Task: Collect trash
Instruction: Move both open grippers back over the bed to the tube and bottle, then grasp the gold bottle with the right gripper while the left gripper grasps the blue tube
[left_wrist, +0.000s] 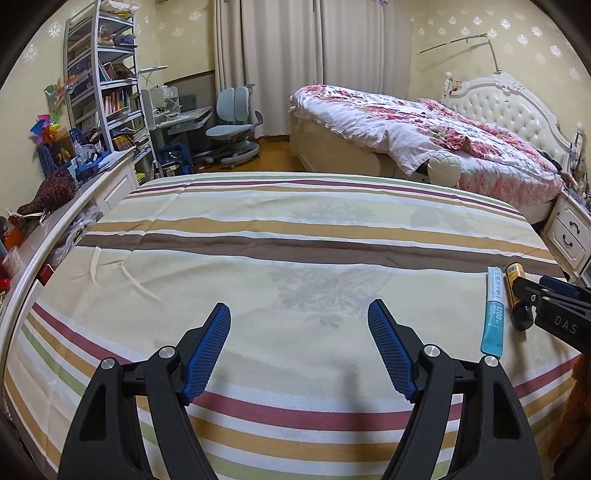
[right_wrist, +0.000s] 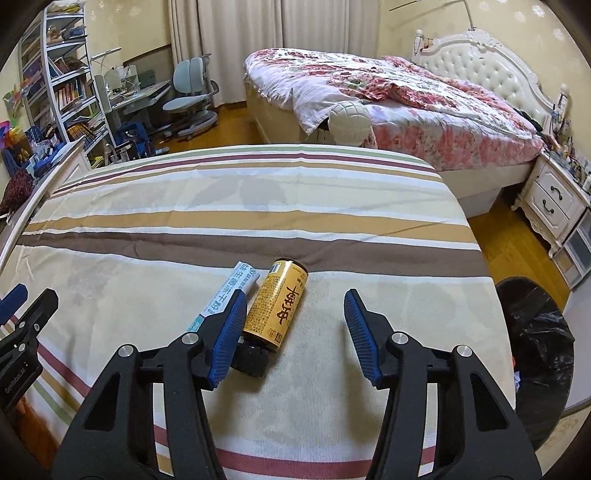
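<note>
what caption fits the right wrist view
Open right gripper over a yellow bottle and white sachet on a striped cloth.

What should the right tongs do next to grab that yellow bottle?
Probably shift the right tongs a little left, so the yellow bottle with a black cap lies between the open fingers. Now it lies beside the left finger on the striped cloth, with the white-and-blue packet alongside.

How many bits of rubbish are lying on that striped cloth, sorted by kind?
Yellow bottle with black cap: 1
Blue-and-white sachet: 1
Total: 2, lying side by side on the striped cloth.
</note>
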